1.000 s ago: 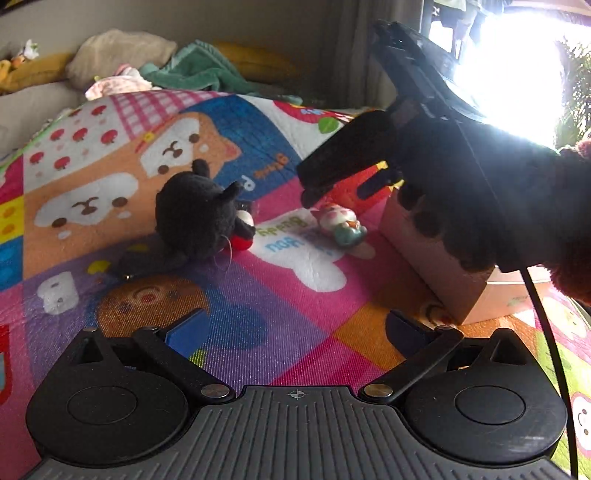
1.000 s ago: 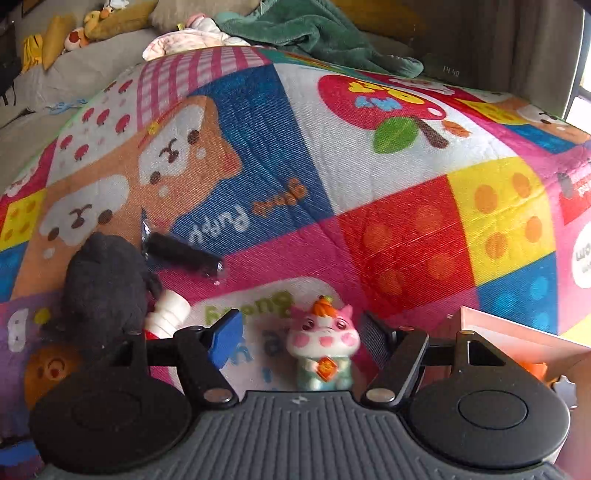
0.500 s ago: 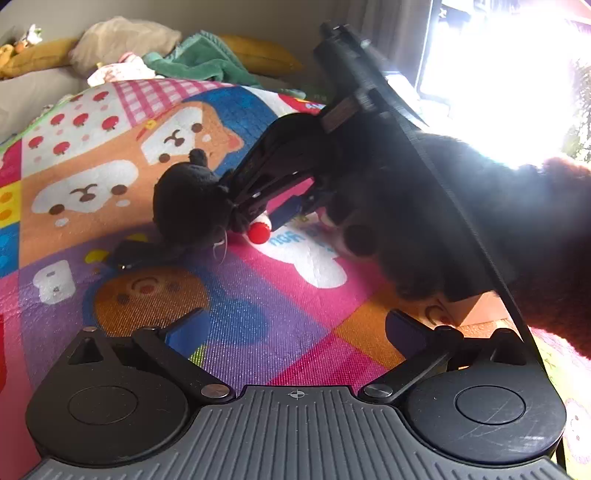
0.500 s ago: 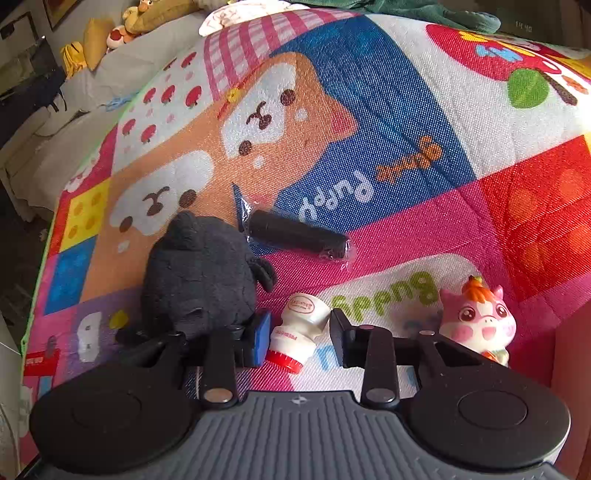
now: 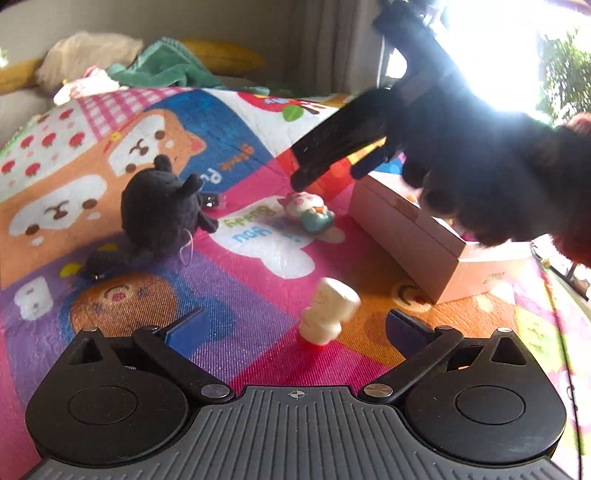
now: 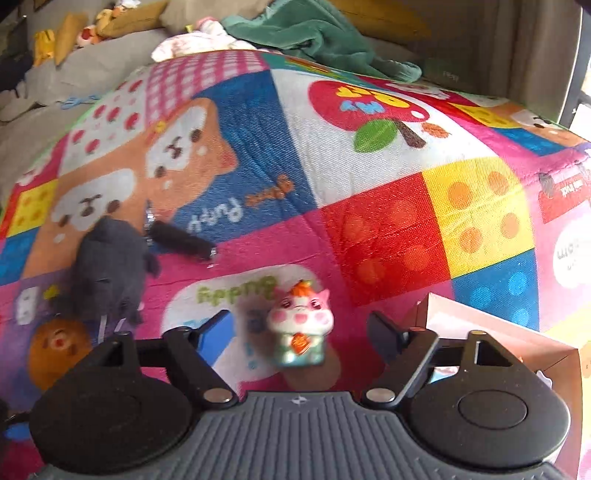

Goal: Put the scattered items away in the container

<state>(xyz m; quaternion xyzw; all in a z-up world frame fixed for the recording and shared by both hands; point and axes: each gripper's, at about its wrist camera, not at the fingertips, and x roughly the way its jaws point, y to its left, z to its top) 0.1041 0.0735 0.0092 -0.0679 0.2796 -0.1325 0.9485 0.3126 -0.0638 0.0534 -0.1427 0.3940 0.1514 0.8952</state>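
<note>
A small white bottle with a red cap (image 5: pixel 328 314), blurred and cap-down, is on the play mat between the fingers of my open left gripper (image 5: pixel 293 326), with neither pad touching it. My right gripper (image 5: pixel 327 176), held in a black-gloved hand, hangs above a pink pig figurine (image 5: pixel 307 211). Its jaws are opening. In the right wrist view the figurine (image 6: pixel 300 326) shows between the fingers of the right gripper (image 6: pixel 301 328), untouched. A black plush toy (image 5: pixel 162 216) and a black wrapped tube (image 6: pixel 181 240) lie to the left. The pink box (image 5: pixel 424 240) stands open at the right.
The colourful play mat (image 6: pixel 388 229) covers the area. A green cloth (image 6: pixel 314 33), cushions and soft toys are piled at its far edge. A bright window glares behind the gloved hand at the upper right of the left wrist view.
Half a second ago the right gripper closed around the small bottle beside the plush. It has since swung right over the figurine and opened; the bottle now sits in front of the still left gripper.
</note>
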